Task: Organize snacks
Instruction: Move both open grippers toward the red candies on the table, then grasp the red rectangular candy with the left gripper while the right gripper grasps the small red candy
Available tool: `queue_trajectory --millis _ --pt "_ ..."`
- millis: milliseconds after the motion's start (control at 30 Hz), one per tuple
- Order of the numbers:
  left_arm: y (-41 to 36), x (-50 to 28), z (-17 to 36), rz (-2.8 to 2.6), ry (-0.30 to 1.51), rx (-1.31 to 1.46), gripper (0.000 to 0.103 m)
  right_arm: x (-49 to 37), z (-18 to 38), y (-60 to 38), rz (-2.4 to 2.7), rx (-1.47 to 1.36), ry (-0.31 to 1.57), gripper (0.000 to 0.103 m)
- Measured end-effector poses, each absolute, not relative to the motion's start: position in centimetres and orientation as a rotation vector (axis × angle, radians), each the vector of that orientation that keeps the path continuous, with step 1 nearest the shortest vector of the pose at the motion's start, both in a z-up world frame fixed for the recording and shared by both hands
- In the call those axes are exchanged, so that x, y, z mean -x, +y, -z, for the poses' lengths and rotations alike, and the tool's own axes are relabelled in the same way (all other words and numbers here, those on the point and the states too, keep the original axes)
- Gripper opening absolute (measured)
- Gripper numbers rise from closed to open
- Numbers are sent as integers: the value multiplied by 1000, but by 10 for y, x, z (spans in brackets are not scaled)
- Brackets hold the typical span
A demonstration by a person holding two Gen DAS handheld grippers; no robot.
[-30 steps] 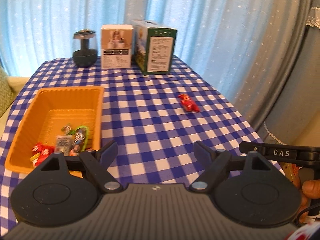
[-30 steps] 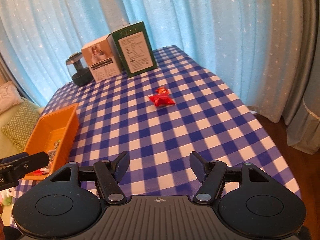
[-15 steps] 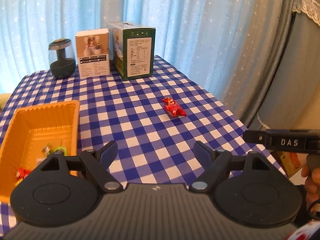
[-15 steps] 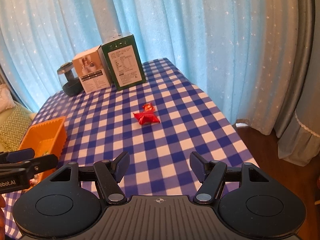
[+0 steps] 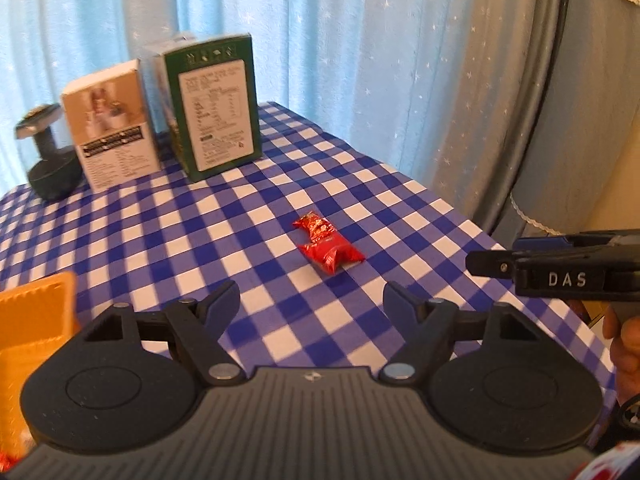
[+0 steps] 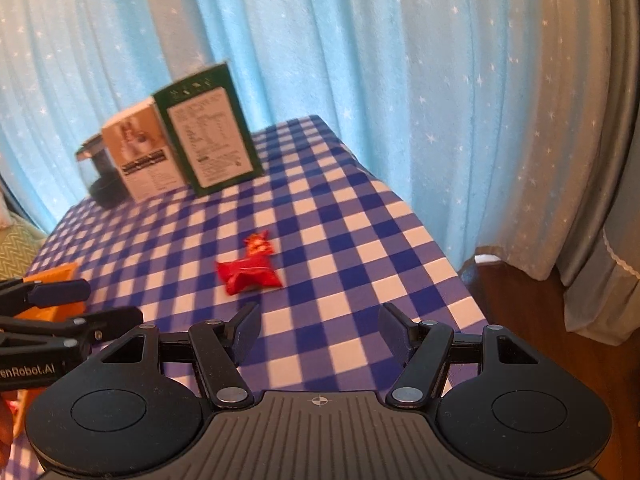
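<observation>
Left wrist view shows the red snack (image 5: 329,249) lying alone on the checked counter (image 5: 160,232), a bit ahead of the left gripper (image 5: 311,300). Its jaws have just been closing a little, but they are apart and nothing is between them. The right gripper (image 6: 319,324) also has its jaws apart and holds nothing; the snack lies ahead and a little to its left.

I think the step is to pick up the snack and put it in the orange basket (image 5: 36,320) at the left. It is best to come down with one jaw on each side of the crinkly wrapper, then squeeze softly.

Two boxes, a green box (image 5: 212,108) and a white box (image 5: 110,124), and a dark jar (image 5: 50,156) stand far back, out of the way. The two grippers are close, so they could bump.
</observation>
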State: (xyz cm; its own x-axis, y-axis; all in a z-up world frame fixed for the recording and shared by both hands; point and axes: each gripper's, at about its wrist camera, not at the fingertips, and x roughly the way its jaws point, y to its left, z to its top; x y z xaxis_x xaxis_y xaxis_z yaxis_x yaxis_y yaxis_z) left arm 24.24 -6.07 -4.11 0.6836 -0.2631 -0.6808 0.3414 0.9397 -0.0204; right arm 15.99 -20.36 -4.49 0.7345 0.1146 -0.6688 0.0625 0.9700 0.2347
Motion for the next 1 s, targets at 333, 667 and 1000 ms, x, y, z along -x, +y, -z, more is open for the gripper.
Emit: queue_trajectory --millis 333,667,1000 --pt "-95 -310 73 466 755 -286 66 -200 79 -223 14 -295 779 53" --pt "-128 -345 111 608 796 -479 47 -215 88 -232 44 -313 786 53" --pt "-111 -350 123 559 882 -411 26 -224 92 -229 23 -302 792 53"
